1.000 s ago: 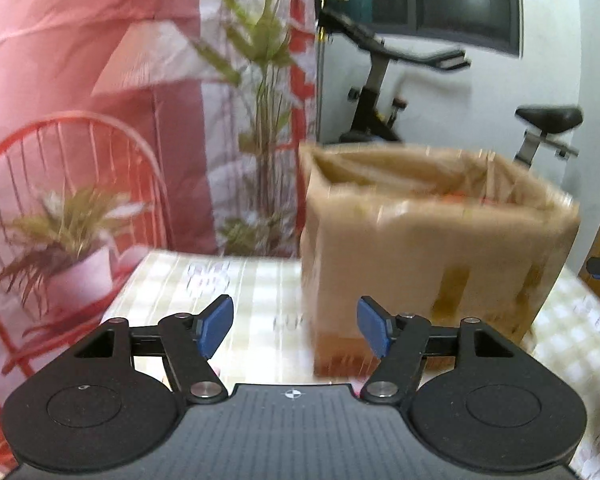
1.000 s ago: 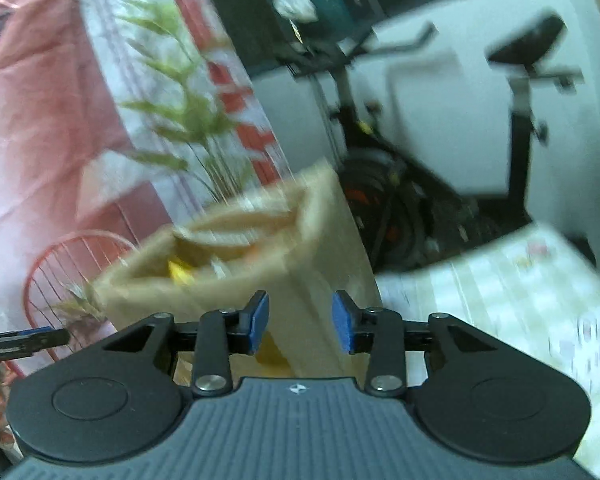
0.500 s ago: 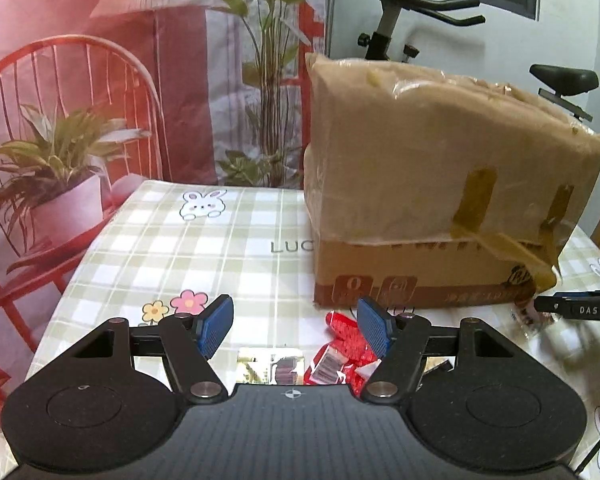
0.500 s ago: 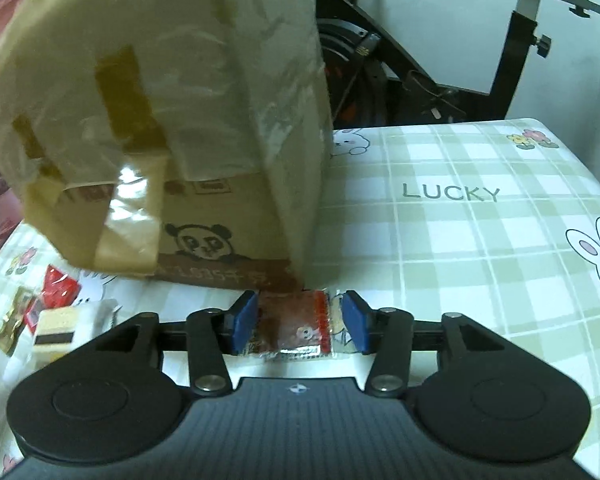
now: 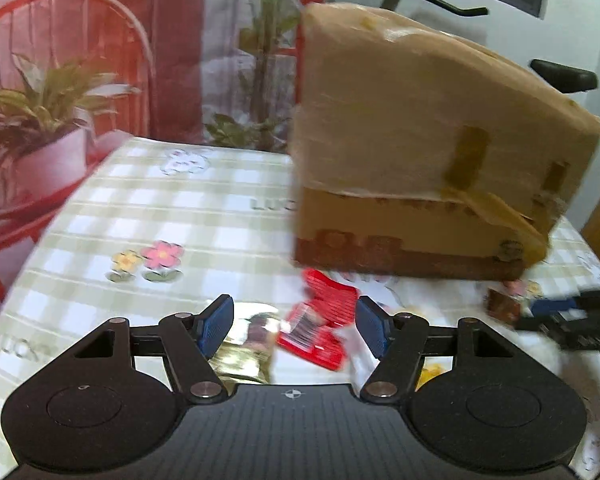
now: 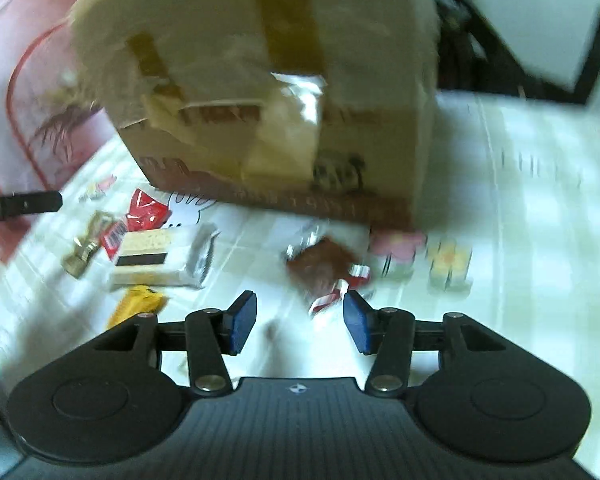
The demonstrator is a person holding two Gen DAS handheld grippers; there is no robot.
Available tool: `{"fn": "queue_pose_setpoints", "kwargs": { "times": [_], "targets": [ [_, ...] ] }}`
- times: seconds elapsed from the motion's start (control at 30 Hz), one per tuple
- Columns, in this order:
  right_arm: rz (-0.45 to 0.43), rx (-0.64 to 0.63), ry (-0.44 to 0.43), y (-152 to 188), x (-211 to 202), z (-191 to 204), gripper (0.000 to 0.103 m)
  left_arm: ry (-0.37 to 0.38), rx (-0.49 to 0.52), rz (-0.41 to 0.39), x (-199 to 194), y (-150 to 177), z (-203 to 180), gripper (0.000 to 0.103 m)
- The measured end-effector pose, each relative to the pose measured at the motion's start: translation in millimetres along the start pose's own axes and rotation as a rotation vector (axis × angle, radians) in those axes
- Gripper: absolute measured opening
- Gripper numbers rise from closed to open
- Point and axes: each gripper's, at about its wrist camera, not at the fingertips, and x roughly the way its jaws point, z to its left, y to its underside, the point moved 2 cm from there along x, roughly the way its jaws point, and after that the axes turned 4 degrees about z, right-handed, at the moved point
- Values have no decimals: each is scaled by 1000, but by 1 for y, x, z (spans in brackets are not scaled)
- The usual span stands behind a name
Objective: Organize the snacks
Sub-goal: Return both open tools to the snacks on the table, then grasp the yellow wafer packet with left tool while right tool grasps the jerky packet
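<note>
In the left wrist view, the left gripper point(image 5: 295, 326) sits low in the frame with its blue fingers point(image 5: 216, 323) spread wide apart and nothing clamped between them. Between and just beyond the fingers, red snack packets point(image 5: 322, 322) lie on the checked bench point(image 5: 172, 216), and a gold foil packet point(image 5: 246, 346) lies just beside the left-hand finger. A tape-patched cardboard box point(image 5: 428, 152) fills the upper right of the frame, standing on the bench just behind the red packets. At the right edge, the tip of the right gripper point(image 5: 568, 314) shows, blurred, near a small brown packet point(image 5: 502, 306). In the right wrist view, the right gripper point(image 6: 296, 322) also has its fingers point(image 6: 242, 320) well apart and holds nothing; the same brown packet point(image 6: 320, 266) lies on the bench just ahead of them, below the cardboard box point(image 6: 268, 80) that takes up the top of the frame. At the left of the frame lie a white-wrapped layered cake point(image 6: 162, 258), a yellow packet point(image 6: 138, 306), red packets point(image 6: 144, 212) and a gold wrapper point(image 6: 86, 248). A potted plant point(image 5: 40, 120) and red wire chair point(image 5: 72, 40) stand at the upper left of the left view.
</note>
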Motion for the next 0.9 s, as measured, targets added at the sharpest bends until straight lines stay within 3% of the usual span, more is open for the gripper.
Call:
{"fn": "queue_pose_setpoints", "kwargs": {
  "times": [0.07,0.2,0.27,0.37,0.47,0.5,0.6,0.9],
  "targets": [
    [-17,-73,43,-5,5,1,53,32,12,8,2,7,-12,68],
    [10,-132,37,-10,24,7,60,97,27,44,12,20,-35,64],
    [27,-154,96,-9,34,14,62,121,54,60,16,28,-50,64],
    [8,-100,108,-6,35,15,67,141,109,74,21,39,-68,64],
    [-12,-74,110,0,31,15,60,148,123,98,27,49,-77,63],
    [-19,-77,111,3,28,17,54,147,109,104,29,51,-78,63],
    [-41,-71,90,16,18,24,50,133,60,115,36,54,-75,58],
    [-136,-76,106,38,11,35,48,92,82,90,41,56,-82,52]
  ]
}}
